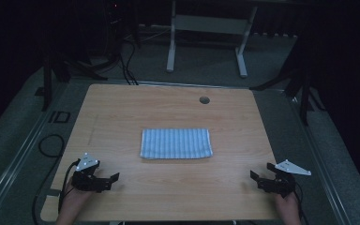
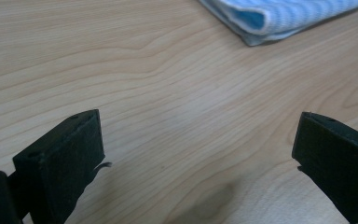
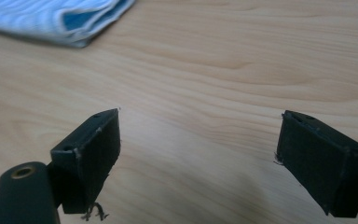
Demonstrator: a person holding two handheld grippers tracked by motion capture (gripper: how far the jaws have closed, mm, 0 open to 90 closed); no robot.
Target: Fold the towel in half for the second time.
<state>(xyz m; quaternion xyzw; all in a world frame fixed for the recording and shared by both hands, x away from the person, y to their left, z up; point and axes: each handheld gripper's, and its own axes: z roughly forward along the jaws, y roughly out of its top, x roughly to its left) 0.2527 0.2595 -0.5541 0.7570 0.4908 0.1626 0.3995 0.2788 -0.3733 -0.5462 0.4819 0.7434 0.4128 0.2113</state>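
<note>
A folded cloth with blue and white stripes [image 1: 176, 143] lies flat in the middle of the wooden table [image 1: 168, 108]. My left gripper [image 1: 114, 180] rests near the front left corner, open, its jaws wide apart over bare wood. My right gripper [image 1: 257, 175] sits near the front right corner, also open with nothing between its jaws. In the left gripper view [image 2: 200, 149] a corner of the cloth [image 2: 279, 16] shows at the top right, well ahead of the jaws. The right gripper view [image 3: 198, 144] has the cloth [image 3: 51, 18] at the top left, likewise apart.
A round cable hole [image 1: 204, 100] sits near the table's far edge. Beyond the table stands a white desk frame [image 1: 206, 33] on grey carpet. Black cables [image 1: 51, 145] loop on the floor at the left. Dark stands flank both sides.
</note>
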